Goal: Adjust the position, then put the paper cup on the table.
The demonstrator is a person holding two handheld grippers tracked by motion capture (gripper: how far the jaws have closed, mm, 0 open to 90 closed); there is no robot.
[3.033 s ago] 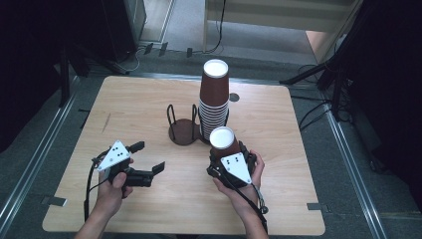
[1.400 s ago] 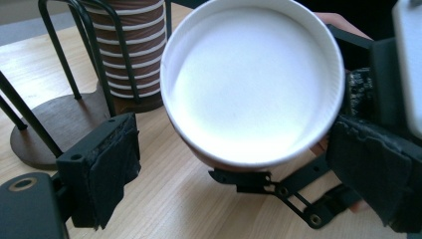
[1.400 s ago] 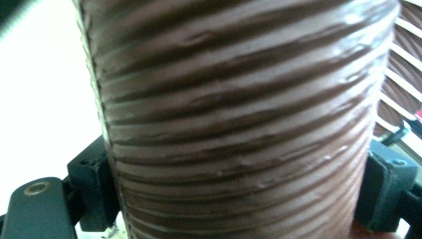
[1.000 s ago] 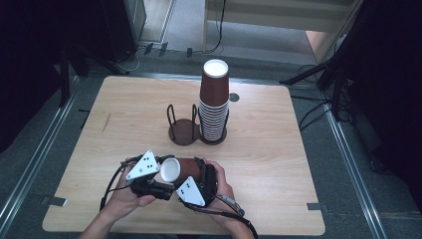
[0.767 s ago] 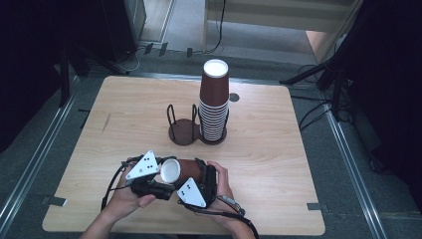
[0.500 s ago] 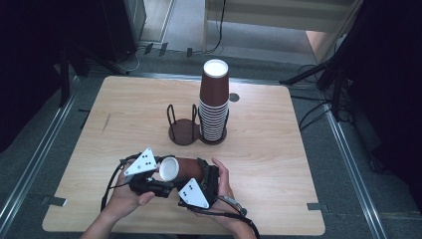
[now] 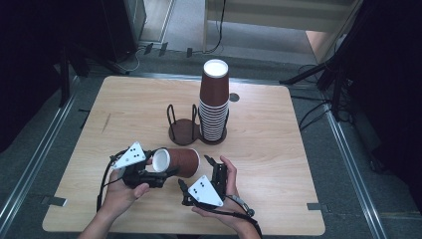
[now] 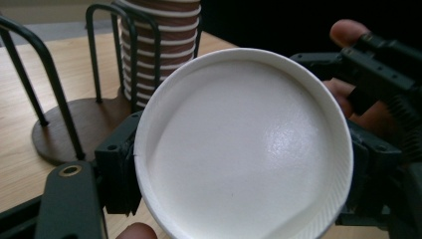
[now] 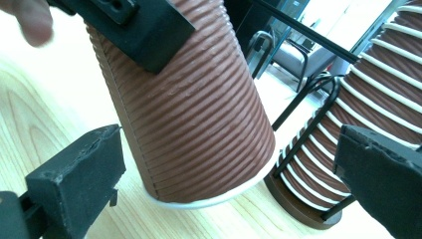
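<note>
We are gripping the brown paper cup (image 7: 178,162) on its side in the left gripper (image 7: 158,174), near us and well in front of the cup stack (image 7: 214,102). The right gripper (image 7: 199,174) is standing released, jaws spread beside the cup. Risk: clamping is likely crushing the ribbed wall. Behind the stack, the wire holder (image 7: 185,123) is partly hidden.

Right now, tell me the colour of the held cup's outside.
Brown and ribbed; the cup shows best in the right gripper view.

The pale wooden tabletop (image 7: 278,149) is evenly lit from above; dark surroundings; close views are softly blurred, with glare.
</note>
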